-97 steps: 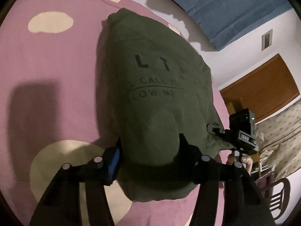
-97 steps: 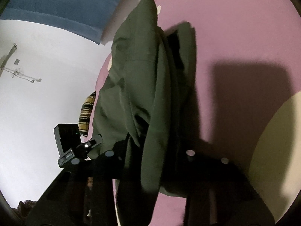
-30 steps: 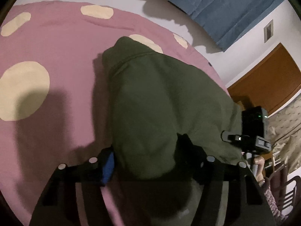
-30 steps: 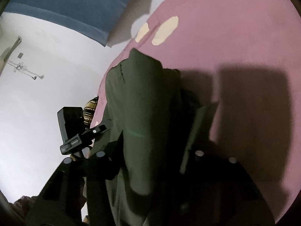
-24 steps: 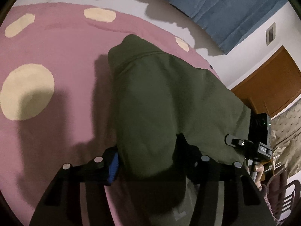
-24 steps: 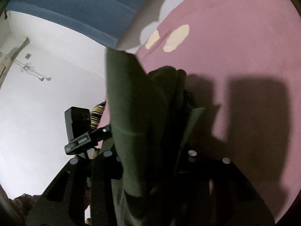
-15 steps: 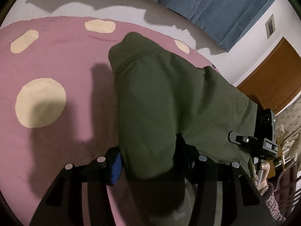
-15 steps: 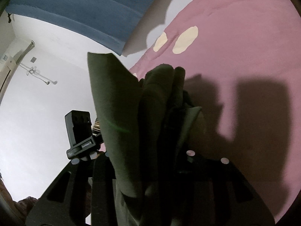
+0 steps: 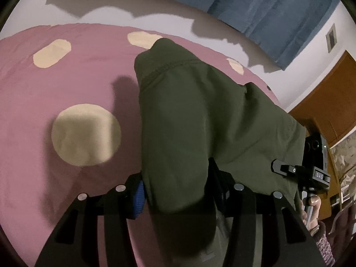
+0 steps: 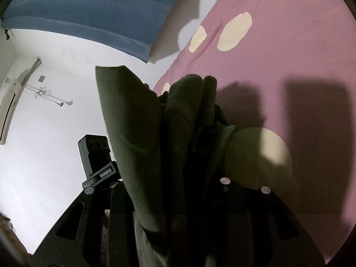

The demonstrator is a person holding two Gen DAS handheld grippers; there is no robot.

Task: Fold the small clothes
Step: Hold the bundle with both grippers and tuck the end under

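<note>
An olive green garment (image 9: 200, 111) hangs bunched between both grippers above the pink bed cover (image 9: 66, 77). My left gripper (image 9: 175, 173) is shut on a thick fold at its near edge; the blue pad (image 9: 139, 200) shows at the left finger. In the right wrist view the garment (image 10: 138, 129) stands up in several layers and my right gripper (image 10: 175, 182) is shut on that bundle, fingertips hidden by cloth. The right gripper's body (image 9: 311, 166) shows at the far right of the left view, the left gripper's body (image 10: 95, 155) at the left of the right view.
The pink cover with cream dots (image 10: 289, 66) spreads under and beyond the garment. A blue curtain (image 9: 267, 11) hangs on the white wall behind. A wooden door (image 9: 329, 100) and a person's hand (image 9: 311, 207) are at the right.
The printed front is folded out of sight; the plain side faces the left camera. Both grippers have risen with the garment, its free end now off the cover, and more bed shows.
</note>
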